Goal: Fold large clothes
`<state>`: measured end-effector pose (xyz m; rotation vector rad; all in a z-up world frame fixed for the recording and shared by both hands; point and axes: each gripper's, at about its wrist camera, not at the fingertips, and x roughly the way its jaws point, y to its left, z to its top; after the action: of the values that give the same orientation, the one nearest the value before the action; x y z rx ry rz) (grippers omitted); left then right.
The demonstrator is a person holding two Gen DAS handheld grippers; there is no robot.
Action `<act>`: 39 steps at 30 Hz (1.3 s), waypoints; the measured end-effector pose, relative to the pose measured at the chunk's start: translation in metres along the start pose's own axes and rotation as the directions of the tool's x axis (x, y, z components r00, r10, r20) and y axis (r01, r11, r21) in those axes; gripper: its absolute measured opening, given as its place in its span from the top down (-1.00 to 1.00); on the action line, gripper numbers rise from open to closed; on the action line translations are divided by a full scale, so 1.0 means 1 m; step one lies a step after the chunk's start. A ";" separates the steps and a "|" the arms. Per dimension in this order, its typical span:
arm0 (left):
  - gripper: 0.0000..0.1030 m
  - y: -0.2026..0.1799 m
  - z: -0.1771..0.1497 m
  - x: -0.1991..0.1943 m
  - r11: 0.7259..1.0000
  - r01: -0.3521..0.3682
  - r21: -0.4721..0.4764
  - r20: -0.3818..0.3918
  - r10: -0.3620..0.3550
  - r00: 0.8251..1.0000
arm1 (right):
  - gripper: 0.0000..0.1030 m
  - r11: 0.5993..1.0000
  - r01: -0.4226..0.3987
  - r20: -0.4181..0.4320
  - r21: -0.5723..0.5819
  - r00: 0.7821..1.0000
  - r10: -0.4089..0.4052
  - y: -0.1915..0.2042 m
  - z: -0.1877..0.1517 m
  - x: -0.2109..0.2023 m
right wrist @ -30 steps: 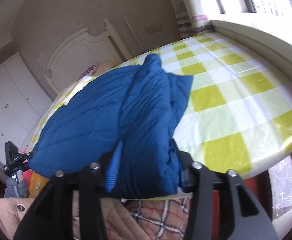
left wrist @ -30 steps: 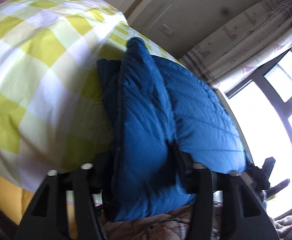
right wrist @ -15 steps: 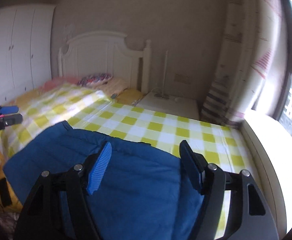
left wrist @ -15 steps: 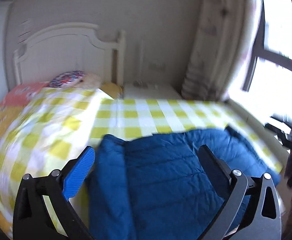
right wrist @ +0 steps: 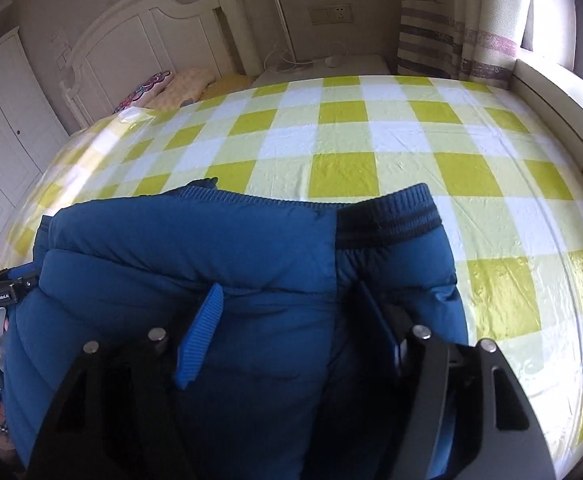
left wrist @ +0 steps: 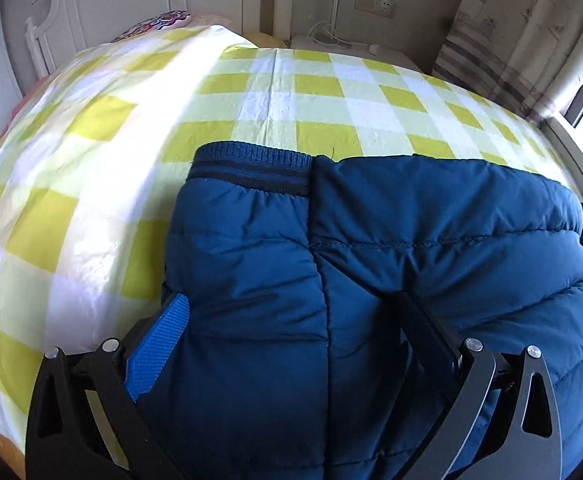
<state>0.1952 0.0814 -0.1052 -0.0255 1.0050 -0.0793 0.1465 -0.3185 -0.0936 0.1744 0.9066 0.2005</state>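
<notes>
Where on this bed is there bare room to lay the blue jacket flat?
The checked sheet lies bare from the jacket cuffs to the pillows and across to the window ledge. The near edge is crowded: both grippers straddle the padded jacket.

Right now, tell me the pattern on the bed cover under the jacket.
Yellow, pale green and white checks on the bed cover, clearest in the right wrist view.

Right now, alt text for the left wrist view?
A folded blue puffer jacket fills the foreground on a yellow-and-white checked bedsheet, bulging between the left gripper's wide-spread fingers. A white headboard stands behind.
</notes>
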 end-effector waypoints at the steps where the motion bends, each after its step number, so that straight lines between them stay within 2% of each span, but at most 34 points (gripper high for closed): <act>1: -0.91 0.001 0.000 0.000 1.000 0.009 -0.006 0.001 -0.009 1.000 | -0.31 1.000 -0.006 0.005 0.004 1.000 0.006 -0.001 -0.001 0.000; 4: -0.91 0.010 -0.003 0.000 0.998 0.055 -0.042 0.004 -0.054 0.999 | -0.31 0.999 -0.041 0.016 0.031 0.999 0.041 -0.006 -0.003 -0.004; 6: -0.91 0.010 -0.002 -0.001 0.998 0.052 -0.043 0.007 -0.052 0.999 | -0.31 0.999 -0.037 0.004 0.032 0.999 0.036 -0.005 -0.002 -0.002; 8: -0.91 0.005 -0.001 -0.001 0.999 0.028 -0.028 0.005 -0.028 1.000 | -0.32 0.998 0.056 -0.031 -0.022 0.998 -0.056 0.010 0.004 0.000; 9: -0.91 0.003 0.000 0.000 0.999 0.021 -0.024 0.005 -0.021 1.000 | -0.34 0.987 0.142 -0.034 -0.077 0.989 -0.145 0.024 0.007 -0.003; 10: -0.91 0.002 0.000 -0.001 1.000 0.016 -0.023 0.007 -0.016 1.000 | -0.34 0.974 0.193 -0.019 -0.115 0.980 -0.197 0.035 0.008 -0.008; 11: -0.91 0.002 -0.001 -0.001 1.000 0.013 -0.023 0.010 -0.013 1.000 | -0.34 0.966 0.213 0.009 -0.149 0.977 -0.214 0.048 0.010 -0.014; 14: -0.91 0.002 0.000 -0.002 1.000 0.004 -0.019 0.013 -0.004 1.000 | -0.35 0.962 0.159 0.068 -0.223 0.987 -0.147 0.089 0.019 -0.027; 17: -0.91 0.000 -0.001 -0.003 1.000 -0.007 -0.014 0.016 0.007 1.000 | -0.46 0.944 0.137 0.064 -0.300 0.990 -0.123 0.117 0.027 -0.013; 19: -0.91 0.000 -0.001 -0.004 1.000 -0.016 -0.012 0.022 0.017 1.000 | -0.49 0.945 0.144 -0.016 -0.294 0.988 -0.155 0.114 0.027 0.021; 20: -0.91 0.000 -0.001 -0.005 1.000 -0.020 -0.013 0.028 0.020 0.999 | -0.53 0.956 0.120 -0.054 -0.268 0.989 -0.139 0.107 0.026 0.036; 22: -0.91 0.000 -0.002 -0.006 0.999 -0.029 -0.013 0.035 0.030 0.999 | -0.58 0.964 0.107 -0.050 -0.243 0.991 -0.122 0.105 0.028 0.039; 26: -0.91 -0.001 -0.002 -0.006 0.999 -0.041 -0.005 0.037 0.041 0.998 | -0.59 0.947 0.154 -0.014 -0.282 0.986 -0.164 0.114 0.021 0.037; 29: -0.91 -0.005 -0.003 -0.010 0.997 -0.077 0.011 0.050 0.076 0.996 | -0.60 0.954 0.136 -0.017 -0.267 0.989 -0.146 0.110 0.022 0.038; 32: -0.91 -0.024 -0.004 -0.021 0.984 -0.150 0.101 0.073 0.143 0.987 | -0.60 0.953 0.136 -0.013 -0.270 0.989 -0.145 0.109 0.022 0.038; 34: -0.91 -0.043 0.000 -0.037 0.977 -0.132 0.170 0.113 0.114 0.987 | -0.61 0.952 0.137 -0.010 -0.273 0.989 -0.145 0.109 0.022 0.040; 37: -0.91 -0.067 0.019 -0.060 0.986 0.021 0.164 0.154 -0.046 0.987 | -0.63 0.954 0.133 -0.010 -0.270 0.990 -0.141 0.109 0.023 0.041; 38: -0.91 -0.075 0.025 -0.060 0.985 0.047 0.167 0.156 -0.074 0.985 | -0.63 0.954 0.133 -0.009 -0.269 0.990 -0.140 0.109 0.022 0.041; 39: -0.91 -0.089 0.035 -0.053 0.984 0.030 0.176 0.158 -0.058 0.986 | -0.63 0.955 0.132 -0.007 -0.267 0.990 -0.139 0.109 0.022 0.040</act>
<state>0.1921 -0.0038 -0.0367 0.1034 0.8319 -0.2019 0.1775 -0.2048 -0.0855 -0.1403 0.9039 0.1954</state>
